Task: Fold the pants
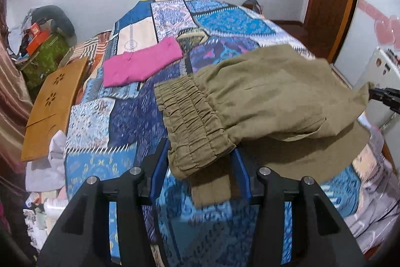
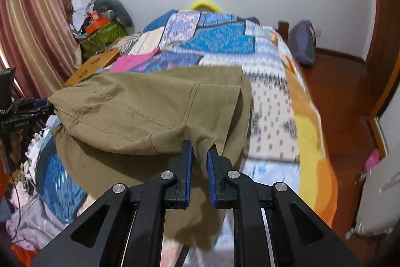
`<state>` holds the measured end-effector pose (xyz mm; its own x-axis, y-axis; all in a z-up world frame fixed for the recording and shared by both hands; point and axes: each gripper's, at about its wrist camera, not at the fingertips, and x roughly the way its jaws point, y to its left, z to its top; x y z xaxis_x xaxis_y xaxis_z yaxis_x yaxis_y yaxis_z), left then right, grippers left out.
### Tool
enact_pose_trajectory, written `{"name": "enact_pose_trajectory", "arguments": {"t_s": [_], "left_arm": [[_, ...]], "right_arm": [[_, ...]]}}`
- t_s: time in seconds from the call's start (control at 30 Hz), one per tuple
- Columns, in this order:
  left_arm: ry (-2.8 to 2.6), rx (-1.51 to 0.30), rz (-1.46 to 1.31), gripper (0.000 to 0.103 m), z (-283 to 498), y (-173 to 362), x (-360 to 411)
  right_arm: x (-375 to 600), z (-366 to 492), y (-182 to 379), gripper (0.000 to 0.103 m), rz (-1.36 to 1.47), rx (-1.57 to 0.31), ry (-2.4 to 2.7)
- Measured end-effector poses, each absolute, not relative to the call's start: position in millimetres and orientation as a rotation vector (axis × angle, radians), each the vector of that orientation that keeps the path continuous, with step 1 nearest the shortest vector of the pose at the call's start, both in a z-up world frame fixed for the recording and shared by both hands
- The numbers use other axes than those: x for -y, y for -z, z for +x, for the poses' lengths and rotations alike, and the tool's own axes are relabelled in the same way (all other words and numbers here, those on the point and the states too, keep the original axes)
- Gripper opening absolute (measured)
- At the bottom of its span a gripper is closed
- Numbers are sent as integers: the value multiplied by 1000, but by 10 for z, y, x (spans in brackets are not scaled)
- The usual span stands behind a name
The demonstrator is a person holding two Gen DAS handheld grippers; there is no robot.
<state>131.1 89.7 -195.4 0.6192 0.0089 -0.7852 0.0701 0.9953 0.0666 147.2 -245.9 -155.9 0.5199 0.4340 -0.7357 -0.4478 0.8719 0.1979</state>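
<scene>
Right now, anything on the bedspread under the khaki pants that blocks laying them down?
Nothing visible. Both grippers, left gripper and right gripper, grip the khaki pants above the patchwork bedspread. The folded pink garment lies farther up the bed, apart from them. The area directly beneath the pants is hidden.

The left gripper (image 1: 200, 162) points forward, and its blue jaws stand apart with olive cloth lying between them. The right gripper (image 2: 200, 154) also points forward. Its jaws are squeezed close on a bunched bit of the same cloth. Each gripper shows at the edge of the other's view.
</scene>
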Motion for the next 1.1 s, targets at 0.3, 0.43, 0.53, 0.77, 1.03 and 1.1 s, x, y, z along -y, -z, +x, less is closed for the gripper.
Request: {"name": "enact_pose_trajectory", "arguments": {"t_s": [0.3,0.43,0.53,0.77,1.03,1.1], "left_arm": [[14,-857,86,55,1078,1840,-870],[30,-817,136,57,1054,1695,-689],[69,-793,175,69,1052,1628,-506],[125,-851,347,84,1197,1877,-32],[175,-932,443,87,1300,2263,212],[181,-930,423,87,1338,2241,209]], "right_arm": [[2491,1145,1362,22,-88,-820,-480],[2437,1045,1107,26,-126,-740,-501],[2356,975,997,38,-139,-703,-532],[1946,885,1128,50,-202,-723,-644],[1627,987,1468,50,-213,-819,-708],[1567,995,1524,50,-213,-836,-720]]}}
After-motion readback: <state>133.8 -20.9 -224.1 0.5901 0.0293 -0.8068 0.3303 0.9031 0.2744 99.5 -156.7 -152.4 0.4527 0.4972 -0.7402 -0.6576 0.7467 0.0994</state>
